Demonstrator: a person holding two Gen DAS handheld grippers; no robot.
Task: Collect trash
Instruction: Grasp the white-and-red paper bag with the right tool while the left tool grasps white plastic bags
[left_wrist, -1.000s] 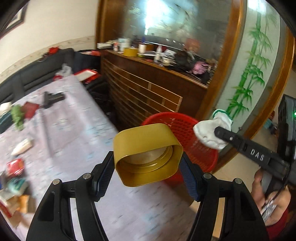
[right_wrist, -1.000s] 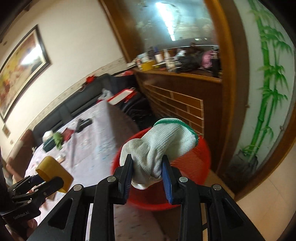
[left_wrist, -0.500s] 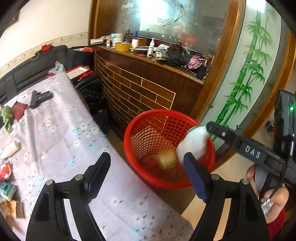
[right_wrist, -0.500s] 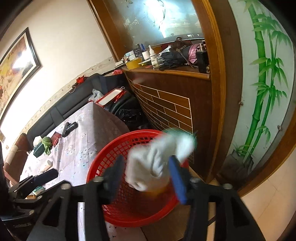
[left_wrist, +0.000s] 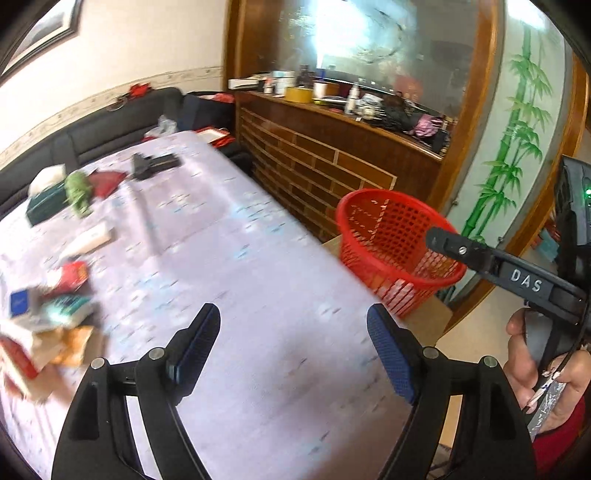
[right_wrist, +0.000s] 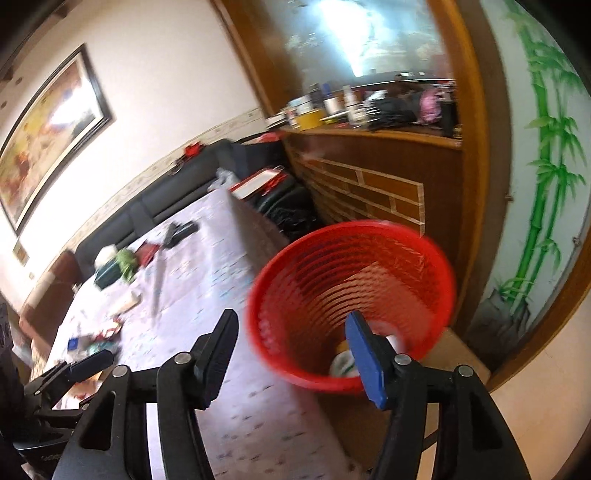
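Left wrist view: the left tool (left_wrist: 293, 347) gapes wide and empty above the table (left_wrist: 221, 258); the red basket (left_wrist: 399, 243) stands beyond its right finger. Right wrist view: the right tool (right_wrist: 291, 354) is spread wide, empty, with the basket (right_wrist: 351, 302) just ahead, trash (right_wrist: 341, 363) lying inside.

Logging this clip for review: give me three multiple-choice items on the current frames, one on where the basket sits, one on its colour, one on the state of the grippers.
1. Where does the mesh basket stand?
A. On the middle of the table
B. Off the table's end, near the brick-patterned cabinet
C. On the sofa

2. What colour is the basket?
A. Blue
B. Red
C. Green

3. How are the left gripper and right gripper?
A. Both open, holding nothing
B. Both shut on trash
C. Only the left holds something

Answers:
1 B, it shows past the edge of the table, in front of the cabinet.
2 B, its mesh wall is red in both views.
3 A, the jaws stand apart with nothing between them.
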